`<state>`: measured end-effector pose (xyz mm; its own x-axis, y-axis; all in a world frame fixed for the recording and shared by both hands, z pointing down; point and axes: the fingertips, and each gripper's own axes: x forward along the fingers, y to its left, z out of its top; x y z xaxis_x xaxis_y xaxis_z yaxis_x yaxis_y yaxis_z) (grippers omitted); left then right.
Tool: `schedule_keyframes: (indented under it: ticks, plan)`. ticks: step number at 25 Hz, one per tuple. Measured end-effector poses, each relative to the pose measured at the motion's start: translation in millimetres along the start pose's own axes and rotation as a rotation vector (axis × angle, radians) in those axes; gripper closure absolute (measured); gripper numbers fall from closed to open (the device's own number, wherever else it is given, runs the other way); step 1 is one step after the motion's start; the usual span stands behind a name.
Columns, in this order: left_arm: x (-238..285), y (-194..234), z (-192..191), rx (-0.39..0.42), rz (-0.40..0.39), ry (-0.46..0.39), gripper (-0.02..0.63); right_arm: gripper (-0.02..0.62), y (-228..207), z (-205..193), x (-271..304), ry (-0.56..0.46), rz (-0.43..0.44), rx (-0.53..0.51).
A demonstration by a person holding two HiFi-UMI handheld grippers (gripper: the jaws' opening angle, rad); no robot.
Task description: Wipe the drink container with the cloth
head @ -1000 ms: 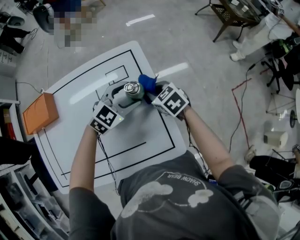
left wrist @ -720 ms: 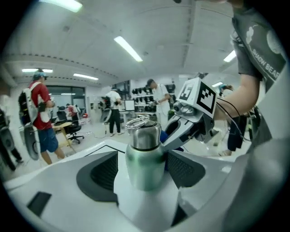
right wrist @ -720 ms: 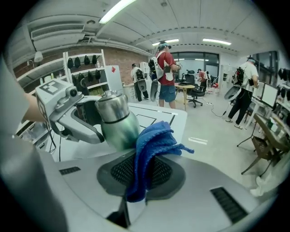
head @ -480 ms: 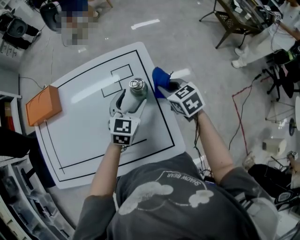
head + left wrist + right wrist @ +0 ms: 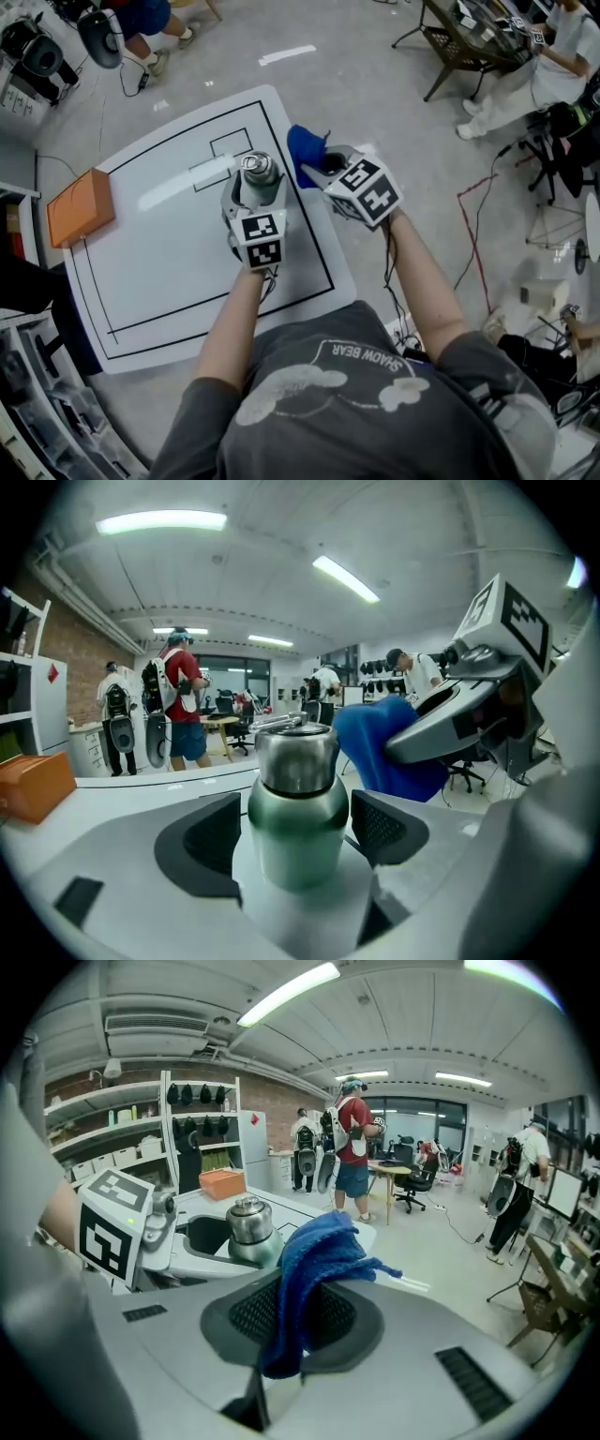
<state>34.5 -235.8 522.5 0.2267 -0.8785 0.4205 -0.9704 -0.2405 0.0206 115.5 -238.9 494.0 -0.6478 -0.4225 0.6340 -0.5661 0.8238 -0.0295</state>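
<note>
Over table (image 5: 159, 272), downward-tilted right gripper (image 5: 296, 1318) pinches cloth (image 5: 302, 156) beside bottle (image 5: 260, 174).

Green drink container (image 5: 298, 841) upright between the left gripper's (image 5: 296, 829) just-opening jaws — blue cloth (image 5: 380, 752) close behind, rightward

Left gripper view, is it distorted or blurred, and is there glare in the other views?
Left gripper view: strong fisheye bending, dark corners, bottle sharp, near foreground soft. Right gripper view: same bending, cloth sharp, ceiling light blown out. Head view: pale glare streak on the table.
</note>
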Motion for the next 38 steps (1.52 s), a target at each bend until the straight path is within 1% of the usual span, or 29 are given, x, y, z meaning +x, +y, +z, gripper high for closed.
schedule_keyframes:
  ticks: [2, 4, 6, 8, 10, 12, 16, 20, 23, 26, 29, 33, 35, 38]
  plan:
    - [3.5, 1.1, -3.7, -0.007, 0.012, 0.025, 0.247, 0.551, -2.2, 5.6, -1.1, -0.016, 0.0, -0.019]
    - [4.1, -0.2, -4.6, -0.006, 0.0, 0.034, 0.264, 0.551, -3.9, 10.1, -2.1, -0.029, 0.0, -0.027]
    - [3.3, -1.3, -4.5, 0.005, -0.029, 0.033, 0.265, 0.551, -3.9, 12.2, -1.6, -0.033, 0.007, -0.036]
    - [2.4, -2.0, -4.5, 0.027, -0.078, 0.036, 0.267, 0.551, -4.2, 17.6, 0.3, -0.048, 0.027, -0.067]
    - [1.1, -3.6, -4.6, 0.063, -0.151, 0.041, 0.267, 0.551, -2.5, 16.1, 2.3, -0.029, 0.079, -0.093]
    - [-0.9, -5.6, -5.1, 0.108, -0.243, 0.044, 0.267, 0.551, 1.0, 17.5, 5.4, -0.018, 0.153, -0.12]
    - [-4.9, -6.6, -6.8, 0.21, -0.442, 0.059, 0.267, 0.552, 9.1, 27.4, 17.2, -0.017, 0.291, -0.202]
    - [-9.1, -8.2, -7.2, 0.328, -0.647, 0.06, 0.267, 0.551, 24.8, 30.5, 33.4, 0.01, 0.42, -0.274]
    - [-11.5, -10.4, -7.9, 0.387, -0.768, 0.064, 0.268, 0.552, 32.5, 29.2, 44.7, 0.041, 0.482, -0.32]
    - [-13.7, -11.5, -9.6, 0.431, -0.861, 0.071, 0.267, 0.554, 31.4, 29.2, 52.9, 0.056, 0.513, -0.333]
    - [-14.5, -10.7, -11.0, 0.485, -0.946, 0.092, 0.267, 0.554, 29.1, 18.1, 59.7, 0.102, 0.546, -0.299]
    - [-17.4, -10.5, -13.3, 0.575, -1.063, 0.134, 0.267, 0.555, 27.6, 5.4, 69.6, 0.134, 0.554, -0.246]
    - [-18.0, -9.9, -13.4, 0.604, -1.097, 0.149, 0.267, 0.555, 27.6, -7.3, 78.5, 0.172, 0.537, -0.256]
    - [-17.4, -9.7, -13.0, 0.606, -1.103, 0.158, 0.267, 0.555, 27.1, -24.7, 88.9, 0.213, 0.503, -0.256]
